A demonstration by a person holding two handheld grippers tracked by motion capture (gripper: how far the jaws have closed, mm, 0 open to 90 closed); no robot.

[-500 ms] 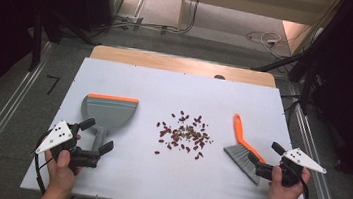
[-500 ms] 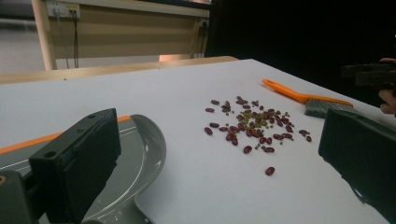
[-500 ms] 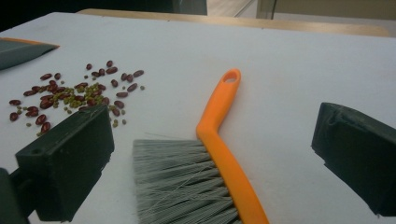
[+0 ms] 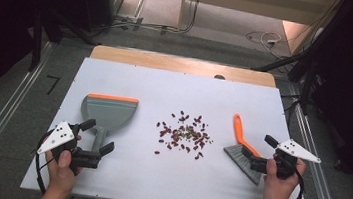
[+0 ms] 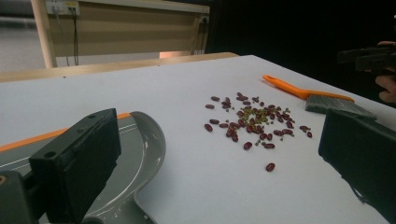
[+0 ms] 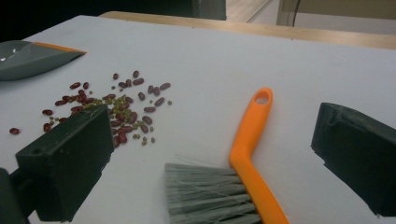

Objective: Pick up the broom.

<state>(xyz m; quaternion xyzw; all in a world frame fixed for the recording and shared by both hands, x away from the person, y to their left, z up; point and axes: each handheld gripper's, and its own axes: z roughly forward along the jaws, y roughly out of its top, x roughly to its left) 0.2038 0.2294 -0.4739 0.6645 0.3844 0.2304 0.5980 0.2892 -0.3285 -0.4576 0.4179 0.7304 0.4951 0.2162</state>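
Observation:
A grey dustpan (image 4: 109,111) with an orange lip lies at the left of the white table, its handle pointing towards me. My left gripper (image 4: 98,137) is open, and the handle's end sits between its jaws, close to the left jaw in the left gripper view, where the dustpan (image 5: 142,151) curves past it. A scatter of red and green beans (image 4: 183,133) lies mid-table. At the right lies a brush (image 4: 241,137) with an orange handle and grey bristles. My right gripper (image 4: 264,152) is open, its jaws either side of the brush (image 6: 247,140) just above the bristles.
The white table top (image 4: 176,87) ends in a wooden strip (image 4: 183,65) at the far edge. Dark stands and cables (image 4: 264,38) stand on the floor beyond. The beans (image 5: 252,121) lie between the two tools.
My right gripper has edged slightly left and forward towards the brush. The left gripper, dustpan and beans have not moved.

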